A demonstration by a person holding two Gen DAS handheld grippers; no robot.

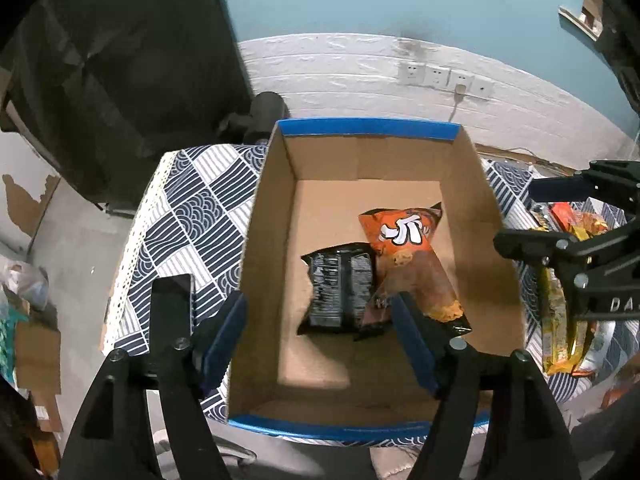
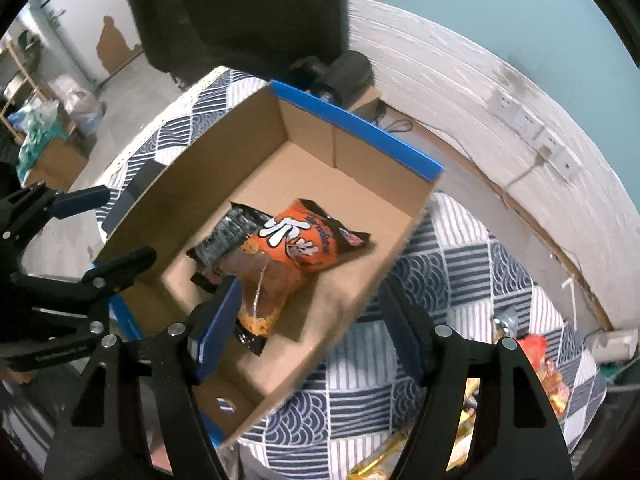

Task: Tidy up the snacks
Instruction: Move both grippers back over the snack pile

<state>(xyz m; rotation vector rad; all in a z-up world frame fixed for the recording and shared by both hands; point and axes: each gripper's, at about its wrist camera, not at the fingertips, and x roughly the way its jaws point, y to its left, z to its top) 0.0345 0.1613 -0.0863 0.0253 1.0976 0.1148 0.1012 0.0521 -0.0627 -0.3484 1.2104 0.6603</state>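
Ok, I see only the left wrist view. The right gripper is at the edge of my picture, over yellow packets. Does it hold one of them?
Observer: No. In its own view the right gripper is open, with nothing between its fingers.
Operator: Where is it, relative to the box?
Observer: It straddles one wall of the cardboard box: one finger is over the inside, near the orange packet, and the other is over the tablecloth.

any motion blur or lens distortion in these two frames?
Left wrist: black snack pack smeared by motion blur; wall panel lines bow from the fisheye. Right wrist: cardboard box edge fuzzy, orange chip bag softened; both open claws, left claw and right claw, stay sharp.
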